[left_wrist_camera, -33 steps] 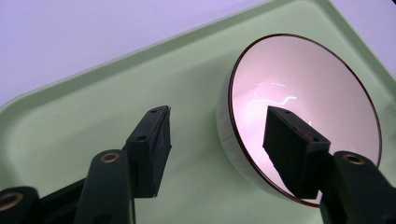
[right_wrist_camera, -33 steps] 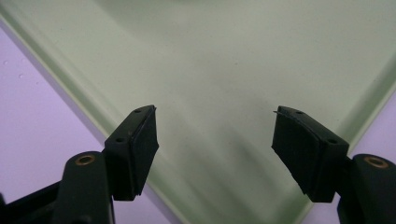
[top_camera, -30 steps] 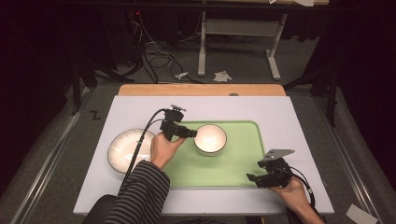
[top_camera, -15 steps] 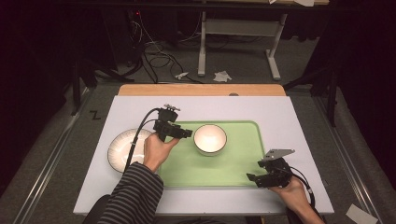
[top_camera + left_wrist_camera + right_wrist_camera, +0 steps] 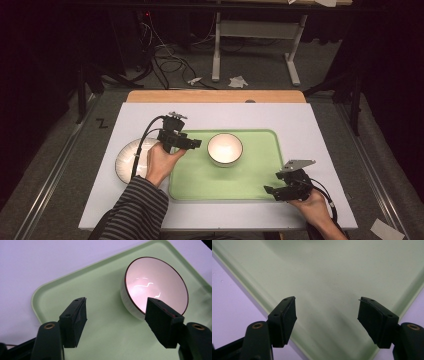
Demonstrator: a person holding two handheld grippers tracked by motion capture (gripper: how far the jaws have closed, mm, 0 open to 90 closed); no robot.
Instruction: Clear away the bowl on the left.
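Note:
A white bowl (image 5: 225, 148) with a dark rim stands upright on the green tray (image 5: 260, 170), left of its middle. My left gripper (image 5: 194, 144) hovers over the tray's left edge, just left of the bowl and apart from it. Its jaws have just been opening and stand open with nothing between them. In the left gripper view (image 5: 116, 305) the bowl (image 5: 156, 285) sits ahead, partly behind the right jaw, on the tray (image 5: 100, 280). My right gripper (image 5: 270, 191) rests open at the tray's near right corner. In the right gripper view (image 5: 327, 302) bare tray (image 5: 329, 270) lies below.
A white ribbed plate (image 5: 129, 156) lies on the white tabletop (image 5: 300, 120) left of the tray, partly under my left hand. A wooden strip (image 5: 215, 96) runs along the table's far edge. Cables and table legs stand on the floor beyond.
My left gripper has drawn back leftward from the bowl's rim, leaving a gap. The bowl stays where it was. The right gripper has not moved.

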